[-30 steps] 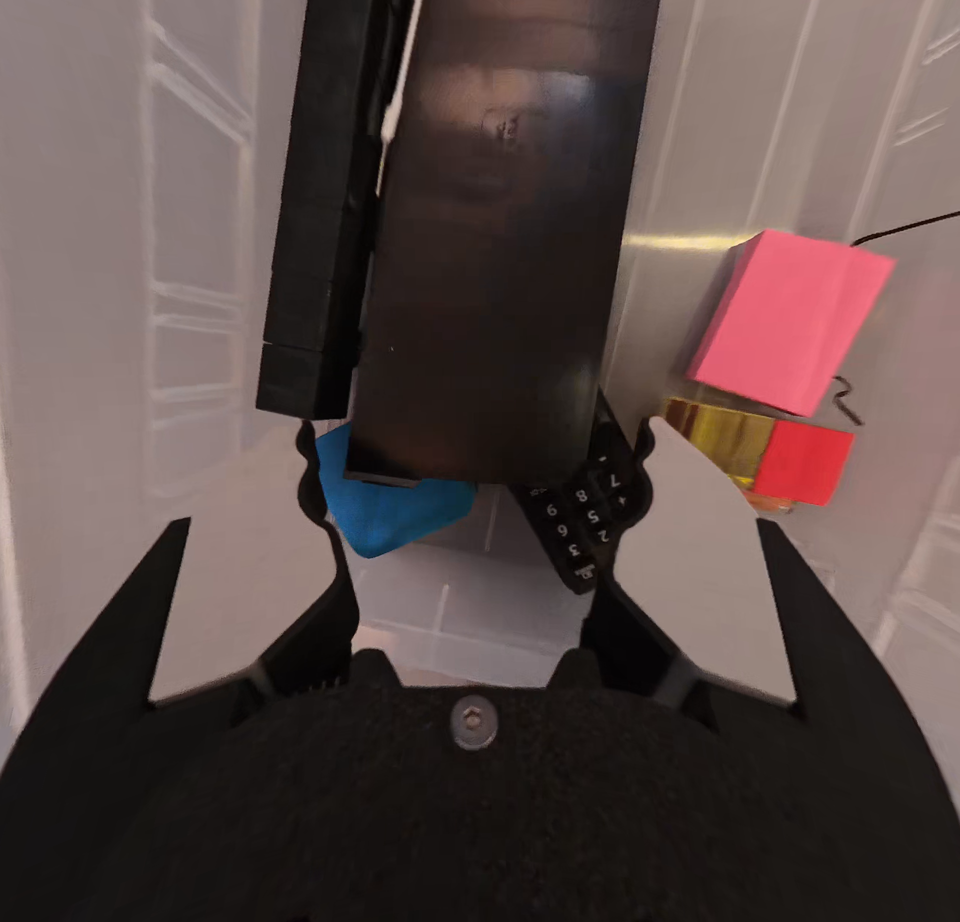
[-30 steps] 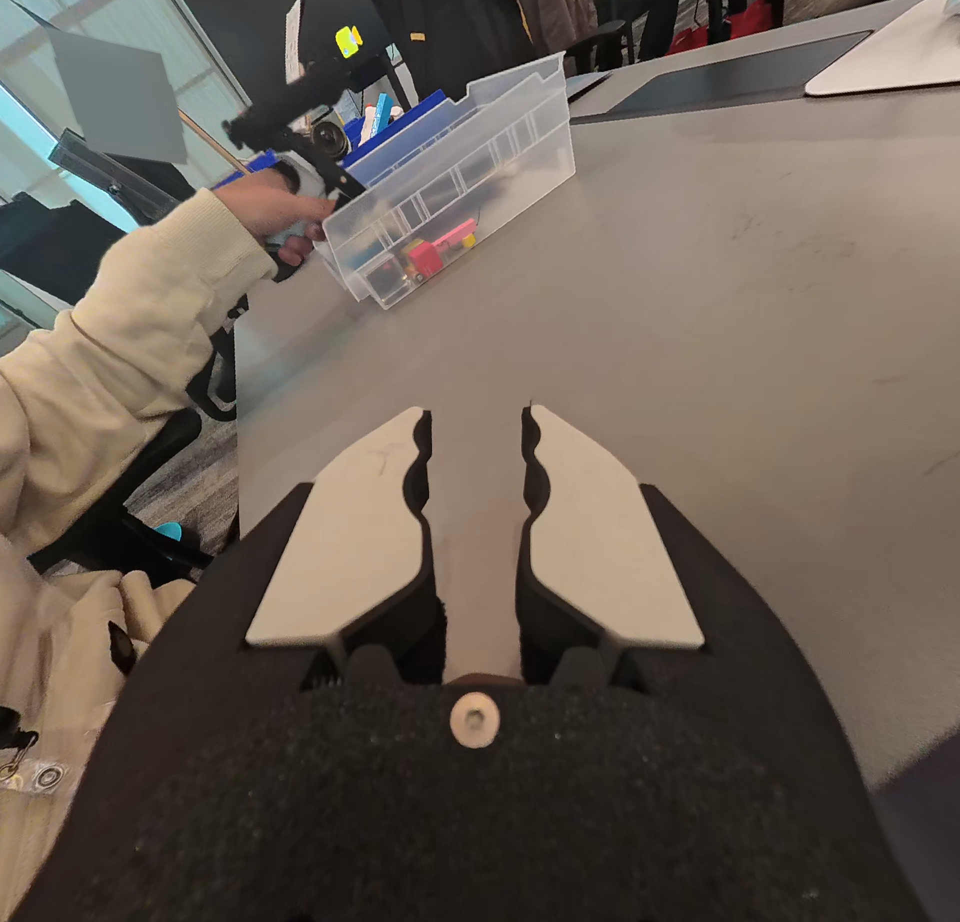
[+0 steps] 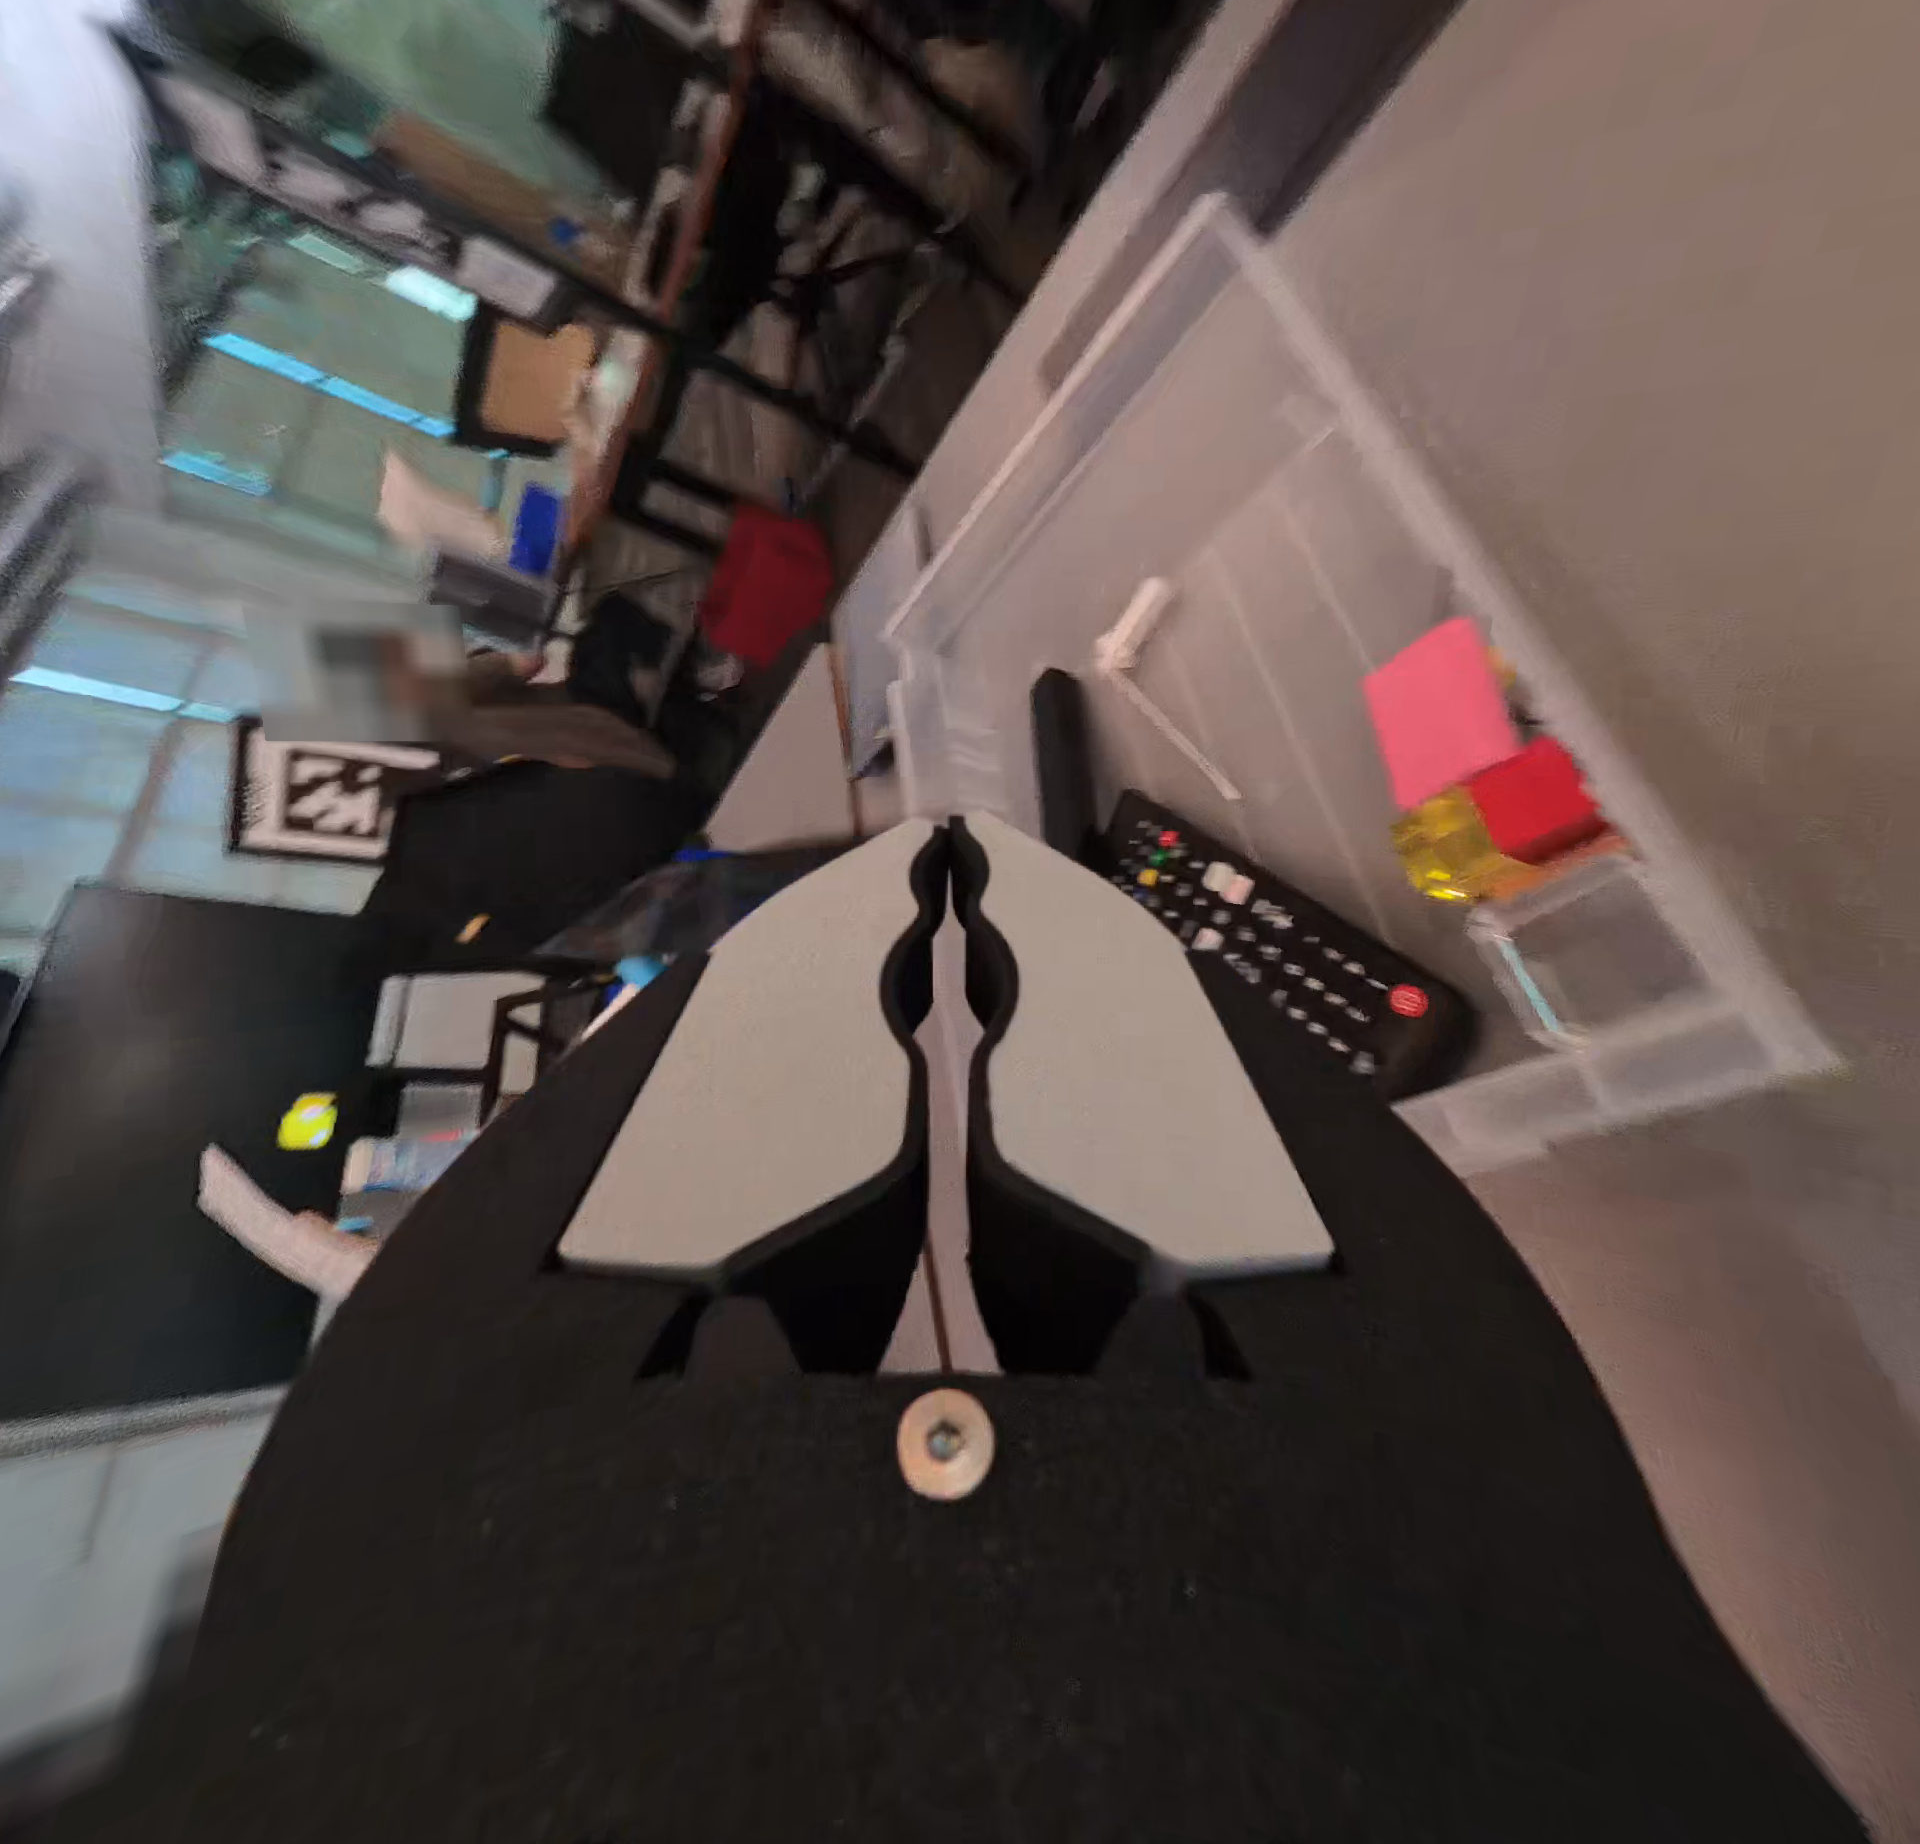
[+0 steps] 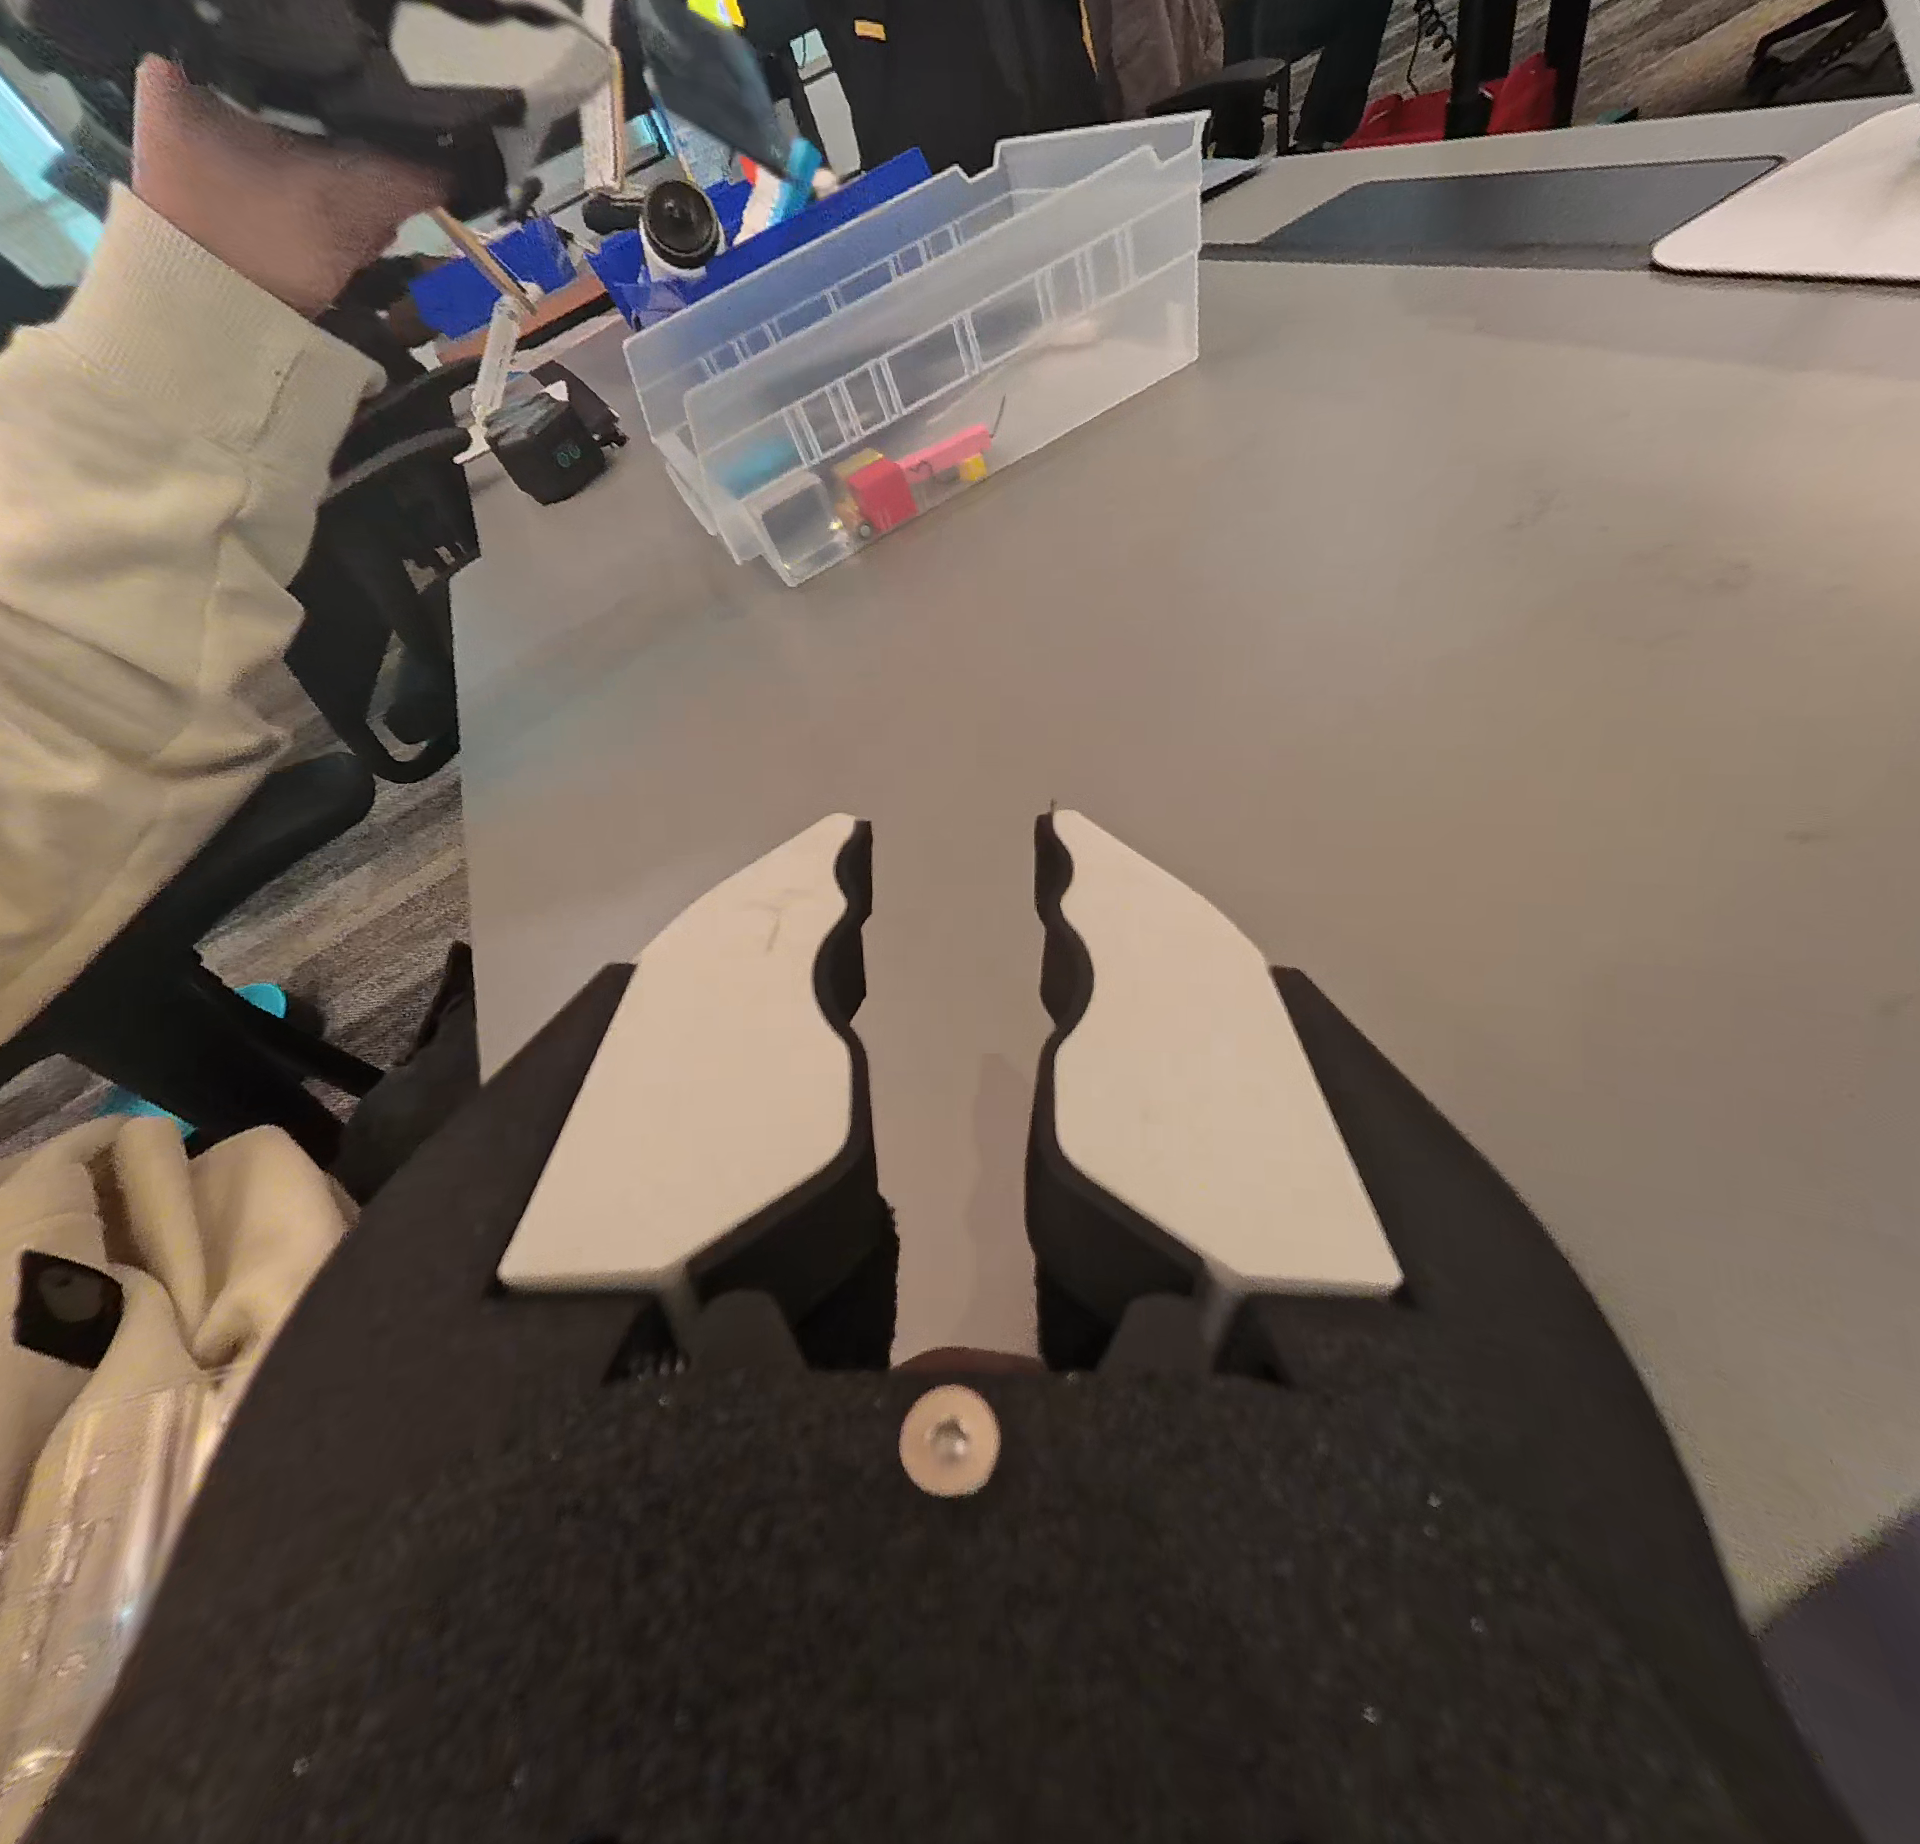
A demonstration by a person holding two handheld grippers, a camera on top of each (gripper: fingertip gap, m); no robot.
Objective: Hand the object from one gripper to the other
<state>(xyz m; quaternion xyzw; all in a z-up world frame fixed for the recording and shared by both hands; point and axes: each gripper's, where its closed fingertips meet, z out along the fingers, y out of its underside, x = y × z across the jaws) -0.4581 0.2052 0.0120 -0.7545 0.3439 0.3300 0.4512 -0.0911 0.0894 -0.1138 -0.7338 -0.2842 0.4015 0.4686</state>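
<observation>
My left gripper (image 3: 948, 838) has its jaws shut tip to tip and is tilted above the table. A dark shiny packet (image 3: 665, 901) with a blue, white and red end sticks out past its left finger. In the right wrist view the left gripper (image 4: 582, 54) is blurred at the top left, in a person's hand, with the packet (image 4: 717, 80) at its tips. My right gripper (image 4: 951, 828) is open and empty, low over the grey table (image 4: 1351, 703), well apart from the left one.
A clear plastic bin (image 4: 1091, 267) stands on the table's far left and holds a black remote (image 3: 1278, 953), a pink block (image 3: 1434, 703), a red block (image 3: 1527, 797) and a yellow one (image 3: 1444, 849). Blue bins (image 4: 831, 194) stand behind it. A cream sleeve (image 4: 156, 464) is at the left, a monitor base (image 4: 1808, 205) far right. Some 40 cm of space lies between my two pairs of fingers.
My left gripper was open inside the bin over the black items; now it is shut, lifted out and tilted, with the packet at its tips. The right gripper has barely moved.
</observation>
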